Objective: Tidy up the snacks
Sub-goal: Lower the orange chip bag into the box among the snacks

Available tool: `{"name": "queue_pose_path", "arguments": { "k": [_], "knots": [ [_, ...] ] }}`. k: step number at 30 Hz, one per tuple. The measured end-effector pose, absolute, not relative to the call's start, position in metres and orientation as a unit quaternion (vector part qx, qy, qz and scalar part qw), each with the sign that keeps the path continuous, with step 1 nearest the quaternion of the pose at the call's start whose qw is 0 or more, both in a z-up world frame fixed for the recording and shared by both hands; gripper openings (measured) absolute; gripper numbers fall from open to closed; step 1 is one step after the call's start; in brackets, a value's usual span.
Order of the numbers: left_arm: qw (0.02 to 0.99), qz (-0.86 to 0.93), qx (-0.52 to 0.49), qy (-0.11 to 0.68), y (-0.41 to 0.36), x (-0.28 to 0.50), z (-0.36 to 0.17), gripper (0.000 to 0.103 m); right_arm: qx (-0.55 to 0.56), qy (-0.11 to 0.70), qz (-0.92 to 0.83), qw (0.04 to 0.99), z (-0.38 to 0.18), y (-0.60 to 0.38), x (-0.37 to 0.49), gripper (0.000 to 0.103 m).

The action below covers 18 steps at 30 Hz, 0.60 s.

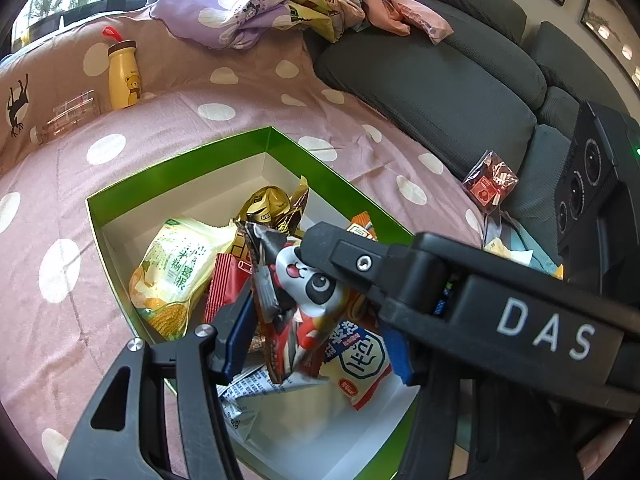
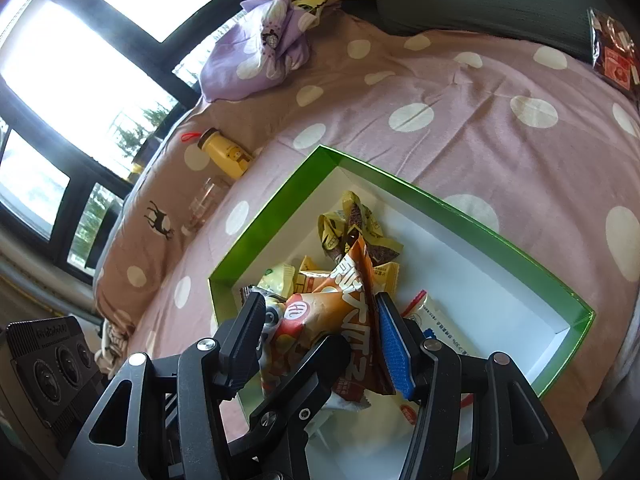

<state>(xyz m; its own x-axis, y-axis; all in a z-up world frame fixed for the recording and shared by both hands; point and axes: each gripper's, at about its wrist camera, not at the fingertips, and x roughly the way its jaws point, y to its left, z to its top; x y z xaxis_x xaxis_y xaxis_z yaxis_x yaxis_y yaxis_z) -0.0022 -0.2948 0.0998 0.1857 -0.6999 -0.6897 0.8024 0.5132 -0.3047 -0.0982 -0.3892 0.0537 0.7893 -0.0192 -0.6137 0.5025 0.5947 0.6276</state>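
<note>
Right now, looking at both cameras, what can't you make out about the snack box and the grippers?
- Box near corner: left wrist view, hidden behind both hand-held grippers.
- Panda packet: left wrist view, the right hand-held gripper crosses it; whether the left hand-held gripper pinches it is unclear.
- Red packet on the sofa: right wrist view, cut by the edge.
- Packet print: too small and warped to read.

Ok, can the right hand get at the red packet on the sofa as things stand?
Probably not yet. The right gripper is shut on the panda packet over the box, so it must let go first. The way itself looks free: only bare blanket lies between box and red packet.
</note>
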Motion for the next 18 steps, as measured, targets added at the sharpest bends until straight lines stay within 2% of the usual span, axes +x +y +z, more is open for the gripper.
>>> {"name": "queue_pose_path", "arguments": {
  "k": [18],
  "knots": [
    [0.753, -0.499, 0.071, 0.423, -0.306, 0.0, 0.092, 0.058, 0.434, 0.29, -0.183, 0.833, 0.047, -0.399, -0.102, 0.058]
  ]
}}
